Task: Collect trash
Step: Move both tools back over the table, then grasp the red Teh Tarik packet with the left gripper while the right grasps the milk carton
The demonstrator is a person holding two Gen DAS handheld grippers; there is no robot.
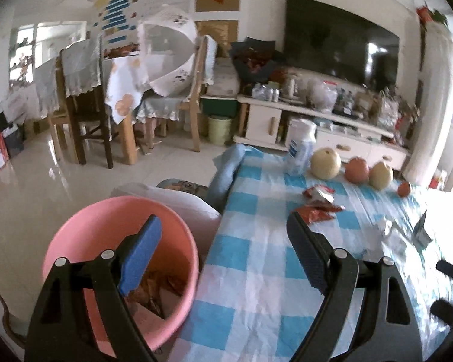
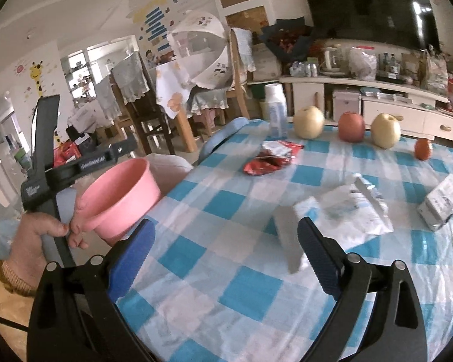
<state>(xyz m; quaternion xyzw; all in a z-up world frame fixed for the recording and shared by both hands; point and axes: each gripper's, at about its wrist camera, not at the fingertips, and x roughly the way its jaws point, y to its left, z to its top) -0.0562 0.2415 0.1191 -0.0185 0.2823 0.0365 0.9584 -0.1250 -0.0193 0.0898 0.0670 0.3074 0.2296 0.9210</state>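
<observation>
Left gripper wide, empty, pink bin under its left finger. Right gripper wide, empty; white wrapper just ahead on worktop.

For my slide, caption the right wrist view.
Open right tool over checked tablecloth, red wrappers and fruit beyond, pink bin at left.

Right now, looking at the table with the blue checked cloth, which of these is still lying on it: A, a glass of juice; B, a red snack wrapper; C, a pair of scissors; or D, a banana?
B: a crumpled red snack wrapper lies on the checked tablecloth in front of the row of fruit; no scissors, banana or juice glass shows in either view.
</observation>
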